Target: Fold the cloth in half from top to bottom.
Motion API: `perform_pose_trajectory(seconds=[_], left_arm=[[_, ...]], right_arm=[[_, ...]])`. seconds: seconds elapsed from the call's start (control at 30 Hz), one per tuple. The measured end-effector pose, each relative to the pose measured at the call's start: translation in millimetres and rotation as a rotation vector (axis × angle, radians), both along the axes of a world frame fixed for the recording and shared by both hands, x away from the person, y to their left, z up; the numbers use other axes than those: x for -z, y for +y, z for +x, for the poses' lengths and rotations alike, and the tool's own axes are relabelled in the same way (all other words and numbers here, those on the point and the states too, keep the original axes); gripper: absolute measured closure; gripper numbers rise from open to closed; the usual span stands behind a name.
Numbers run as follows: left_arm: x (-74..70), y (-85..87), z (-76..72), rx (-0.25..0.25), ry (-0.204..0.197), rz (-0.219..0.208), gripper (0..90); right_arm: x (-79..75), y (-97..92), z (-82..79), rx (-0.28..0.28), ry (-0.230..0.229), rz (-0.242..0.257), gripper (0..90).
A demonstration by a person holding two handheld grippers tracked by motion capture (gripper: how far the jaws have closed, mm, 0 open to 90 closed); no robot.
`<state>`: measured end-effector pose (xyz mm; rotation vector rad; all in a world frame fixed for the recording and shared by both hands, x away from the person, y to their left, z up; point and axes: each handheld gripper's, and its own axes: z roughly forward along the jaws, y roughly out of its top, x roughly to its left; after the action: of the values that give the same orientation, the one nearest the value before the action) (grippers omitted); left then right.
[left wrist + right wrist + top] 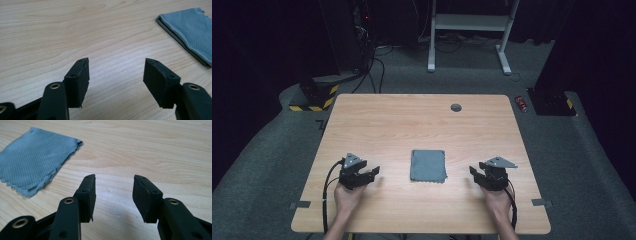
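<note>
High view has a folded grey cloth lying flat near the middle of the wooden table, the left gripper at its nine o'clock and the right gripper at its three o'clock, both apart from it. Each stands with jaws released and empty, probably flanking the cloth to reach its side edges. Its weave looks dotted and one edge is scalloped.

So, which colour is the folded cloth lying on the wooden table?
The folded cloth is grey-blue with a fine dotted weave, clearest in the right gripper view.
</note>
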<state>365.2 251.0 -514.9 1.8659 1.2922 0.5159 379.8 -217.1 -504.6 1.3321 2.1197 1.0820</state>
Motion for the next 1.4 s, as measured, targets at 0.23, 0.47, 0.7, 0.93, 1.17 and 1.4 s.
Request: perform_pose_trajectory(seconds=[0.23, 0.47, 0.7, 0.93, 1.17, 1.4], left_arm=[[3.0, 3.4, -1.1, -0.018, -0.007, 0.028, 38.0], [8.1, 6.0, -3.9, -0.039, -0.007, 0.039, 38.0], [10.4, 7.9, -6.5, -0.057, -0.006, 0.044, 37.9], [11.9, 6.5, -6.5, -0.072, -0.009, 0.064, 37.7], [13.0, 1.9, -4.1, -0.083, 0.02, 0.113, 35.2], [13.3, 0.5, -4.6, -0.082, 0.022, 0.118, 32.9]], right_arm=[[5.5, -6.9, -3.6, 0.02, 0.003, -0.027, 53.4], [9.4, -14.3, -4.5, 0.041, 0.011, -0.055, 53.4], [13.5, -18.9, -4.1, 0.059, 0.023, -0.072, 53.3], [17.4, -21.9, -4.7, 0.067, 0.036, -0.078, 52.8], [17.9, -21.8, -5.1, 0.071, 0.039, -0.1, 50.6], [18.2, -22.2, -4.8, 0.099, 0.046, -0.102, 41.2]])
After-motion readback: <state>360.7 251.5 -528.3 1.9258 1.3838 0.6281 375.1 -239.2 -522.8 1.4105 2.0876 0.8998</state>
